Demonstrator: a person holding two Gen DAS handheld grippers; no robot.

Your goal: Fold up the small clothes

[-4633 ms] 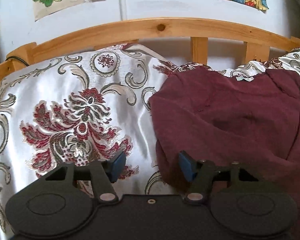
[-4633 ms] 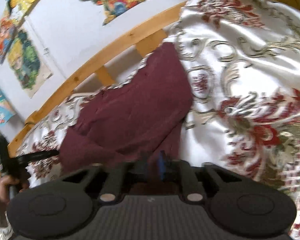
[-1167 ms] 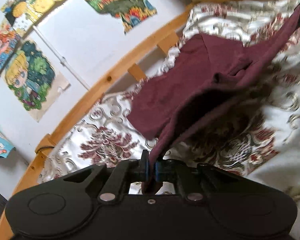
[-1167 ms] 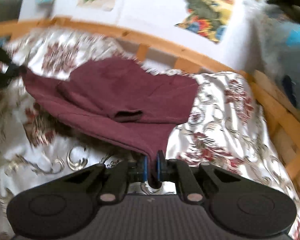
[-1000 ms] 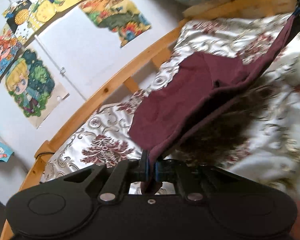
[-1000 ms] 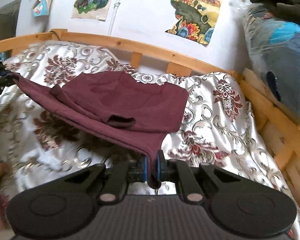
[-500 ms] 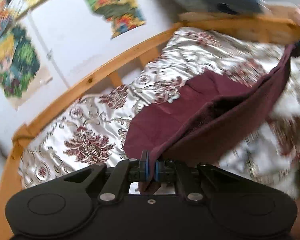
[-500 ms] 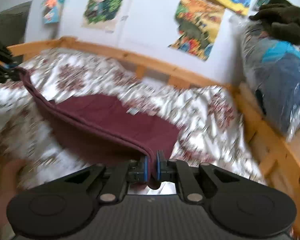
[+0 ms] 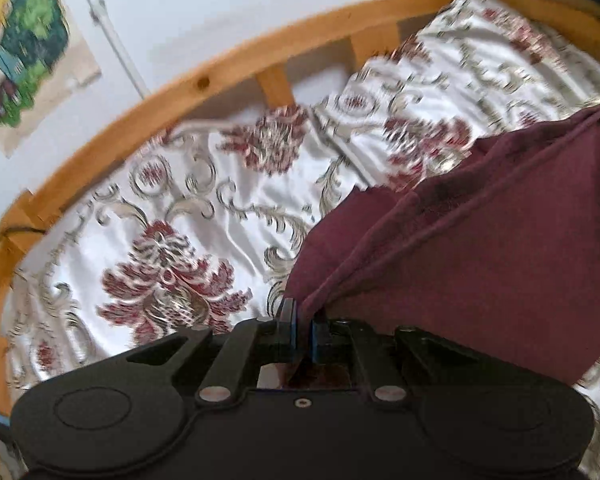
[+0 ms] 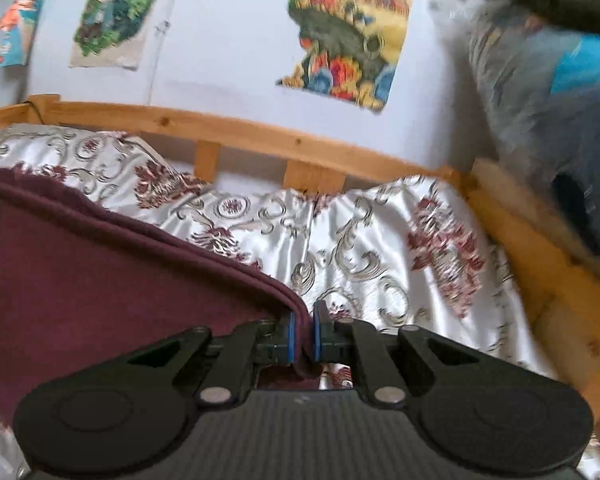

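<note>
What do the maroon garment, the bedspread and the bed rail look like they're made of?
Maroon garment: soft matte knit, probably cotton; dull, limp drape, stitched hem.
Bedspread: glossy satin-like fabric, maybe synthetic brocade; bright sheen, floral pattern.
Bed rail: light wood, likely pine, seemingly varnished; visible knots.

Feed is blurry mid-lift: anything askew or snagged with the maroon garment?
Nothing stands out. The maroon fabric garment hangs taut between the left gripper and right gripper, both clamped on its edge, above the floral satin bedspread. No tear visible.
</note>
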